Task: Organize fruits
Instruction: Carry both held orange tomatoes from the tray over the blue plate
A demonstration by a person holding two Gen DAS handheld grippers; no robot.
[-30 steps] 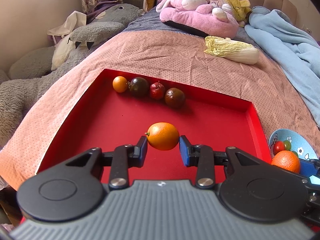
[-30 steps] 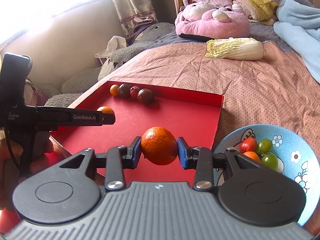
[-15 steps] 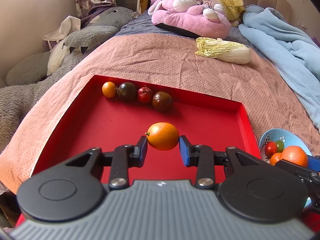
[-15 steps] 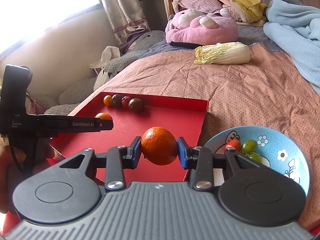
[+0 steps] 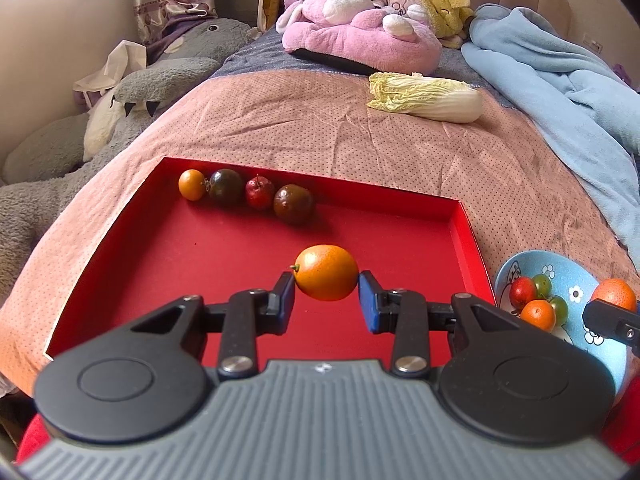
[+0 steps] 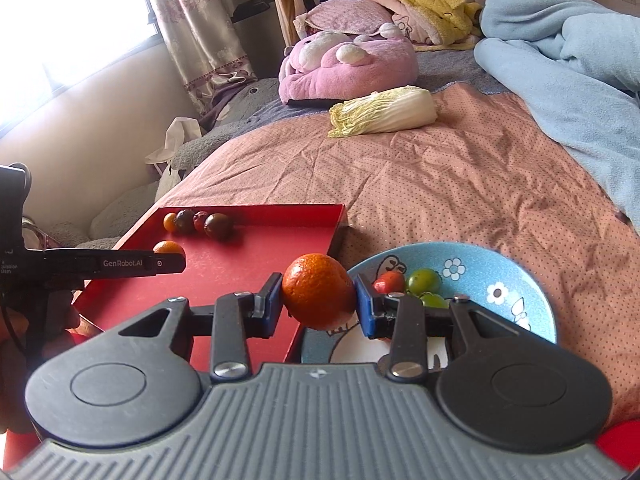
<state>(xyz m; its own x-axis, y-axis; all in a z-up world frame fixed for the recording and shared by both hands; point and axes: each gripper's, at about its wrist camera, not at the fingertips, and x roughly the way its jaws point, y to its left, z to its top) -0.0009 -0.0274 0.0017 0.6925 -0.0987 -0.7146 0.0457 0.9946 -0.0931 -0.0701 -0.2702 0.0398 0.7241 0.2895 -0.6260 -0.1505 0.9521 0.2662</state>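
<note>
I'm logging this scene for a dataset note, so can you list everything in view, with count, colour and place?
Tray: one, red, on the bedspread.
Fruits in the tray: four, one orange, two dark, one red, in a row along the far wall.
Bowl: one, blue with a flower and cartoon print, right of the tray.
Fruits in the bowl: at least four, red, orange, green.
Cabbage: one, pale yellow-white, farther up the bed.
Pink plush: one, at the head of the bed.
Grey plush: one, left of the bed.
Blue blanket: one, right side.
Left gripper: shut on a smooth orange fruit, over the tray.
Right gripper: shut on a tangerine, over the tray's right edge beside the bowl.
</note>
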